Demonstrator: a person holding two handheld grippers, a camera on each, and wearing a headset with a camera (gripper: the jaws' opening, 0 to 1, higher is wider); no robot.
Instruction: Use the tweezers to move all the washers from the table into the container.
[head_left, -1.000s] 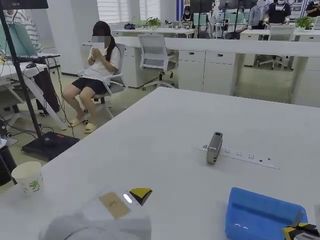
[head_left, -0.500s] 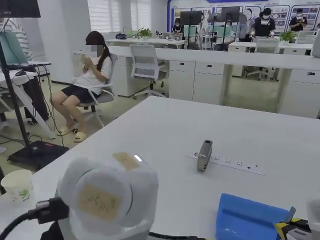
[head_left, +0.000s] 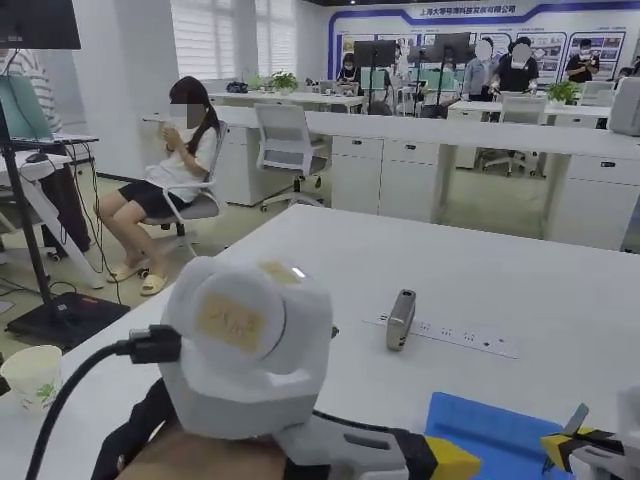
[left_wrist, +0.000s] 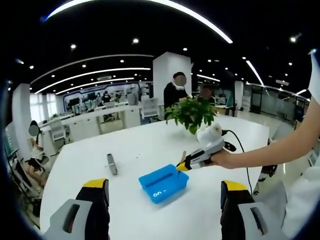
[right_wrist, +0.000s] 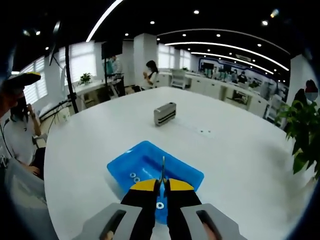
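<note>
Washers (right_wrist: 134, 176) lie inside the blue container (right_wrist: 118, 168) on the white table (right_wrist: 100, 130), with tweezers (right_wrist: 163, 169) pinched in the right gripper (right_wrist: 161, 186), jaws closed tight on them and the tip over the container, while the left gripper (left_wrist: 163, 186) faces the container, jaws spread wide and gripping nothing.

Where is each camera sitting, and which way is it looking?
Left gripper view: rides the left gripper, looks along its open fingers across the white table at the right gripper; the person's right hand shows.
Right gripper view: rides the right gripper, looks down its shut fingers and thin metal tweezers into the blue plastic tray.
Head view: on the head, looks forward and down; left gripper's white body looms close.
Shared: all three show the tray and the small grey box.
</note>
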